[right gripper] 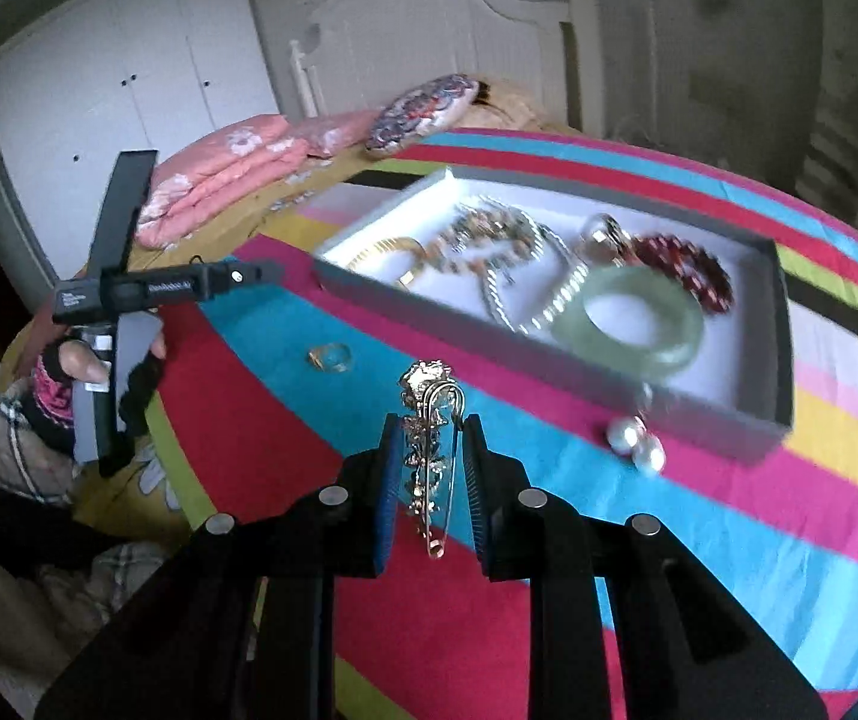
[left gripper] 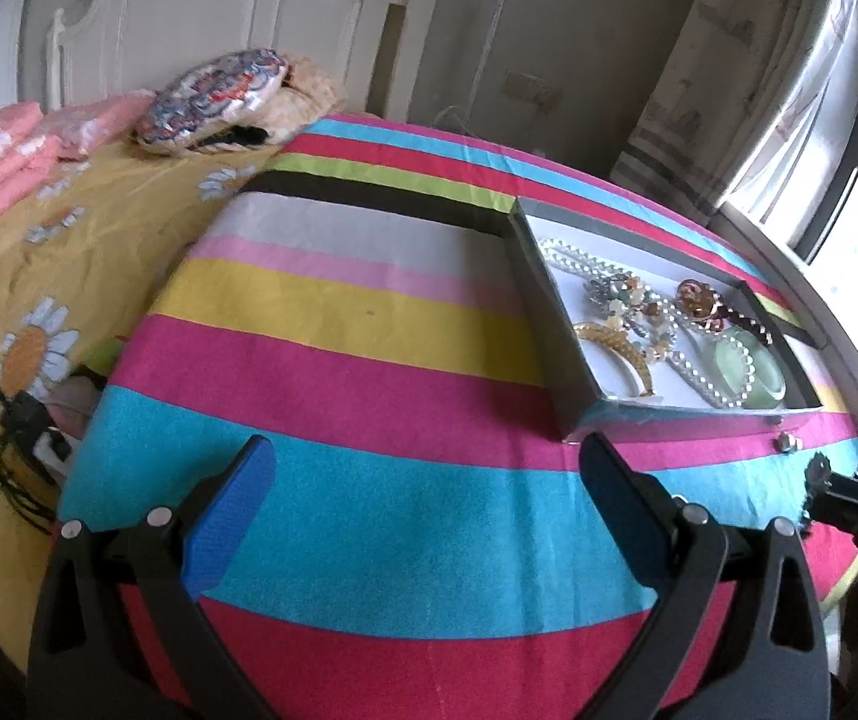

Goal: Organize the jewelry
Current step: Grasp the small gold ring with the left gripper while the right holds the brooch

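Observation:
A grey jewelry box [left gripper: 540, 306] [right gripper: 549, 363] sits on the striped cloth. It holds a green jade bangle [right gripper: 627, 321] [left gripper: 747, 375], pearl strands [left gripper: 585, 267], a gold bangle [left gripper: 615, 345] and a red bead bracelet [right gripper: 687, 267]. My right gripper [right gripper: 429, 432] is shut on a gold brooch pin [right gripper: 432, 450], held above the cloth in front of the box. A gold ring [right gripper: 330, 357] and pearl earrings [right gripper: 636, 444] [left gripper: 786, 441] lie on the cloth beside the box. My left gripper [left gripper: 426, 462] is open and empty, left of the box; it also shows in the right wrist view [right gripper: 129, 288].
The striped cloth [left gripper: 339, 360] covers a round table beside a bed with a yellow flowered sheet [left gripper: 39, 276], pink folded quilts [right gripper: 231, 174] and a patterned pillow [left gripper: 213, 96]. A window and curtain [left gripper: 789, 90] are at the right.

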Demonstrator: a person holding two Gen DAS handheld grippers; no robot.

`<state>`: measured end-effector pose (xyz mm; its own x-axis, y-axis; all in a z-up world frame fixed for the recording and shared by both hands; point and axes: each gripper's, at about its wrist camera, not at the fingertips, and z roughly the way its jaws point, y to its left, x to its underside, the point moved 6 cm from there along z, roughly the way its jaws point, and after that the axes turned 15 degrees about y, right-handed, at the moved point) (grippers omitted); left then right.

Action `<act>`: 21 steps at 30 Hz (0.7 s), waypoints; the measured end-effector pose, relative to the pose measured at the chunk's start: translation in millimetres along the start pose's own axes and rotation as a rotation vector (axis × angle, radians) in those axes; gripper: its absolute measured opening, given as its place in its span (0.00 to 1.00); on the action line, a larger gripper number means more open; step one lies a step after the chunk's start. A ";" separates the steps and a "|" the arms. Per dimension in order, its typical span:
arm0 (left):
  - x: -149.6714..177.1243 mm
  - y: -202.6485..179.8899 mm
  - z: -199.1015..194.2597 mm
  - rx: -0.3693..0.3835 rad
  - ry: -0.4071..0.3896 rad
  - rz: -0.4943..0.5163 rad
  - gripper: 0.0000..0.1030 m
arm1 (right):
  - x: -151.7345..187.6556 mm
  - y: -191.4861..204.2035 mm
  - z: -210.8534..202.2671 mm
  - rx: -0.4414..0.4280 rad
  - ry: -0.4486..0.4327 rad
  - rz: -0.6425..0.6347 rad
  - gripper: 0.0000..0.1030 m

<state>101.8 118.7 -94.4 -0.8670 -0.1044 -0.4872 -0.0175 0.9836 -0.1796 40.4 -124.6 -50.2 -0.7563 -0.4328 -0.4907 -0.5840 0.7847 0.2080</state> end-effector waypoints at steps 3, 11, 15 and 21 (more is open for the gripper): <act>5.5 -16.3 -6.8 0.059 0.003 0.026 0.97 | 1.6 -6.2 -3.2 -0.002 -0.014 0.017 0.20; 30.3 -90.5 1.1 0.026 0.027 0.263 0.94 | 1.0 -10.3 18.8 0.045 0.020 0.032 0.20; 37.3 -110.9 9.5 0.018 0.046 0.356 0.74 | 1.1 -9.5 19.8 0.041 0.017 0.033 0.20; 40.6 -122.5 19.9 0.001 0.049 0.414 0.46 | 3.6 -9.7 22.5 0.031 0.020 0.041 0.20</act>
<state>78.7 -8.9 -109.1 -0.8236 0.3069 -0.4770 0.3379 0.9409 0.0219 49.9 -123.8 -73.0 -0.7852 -0.4090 -0.4650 -0.5436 0.8149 0.2011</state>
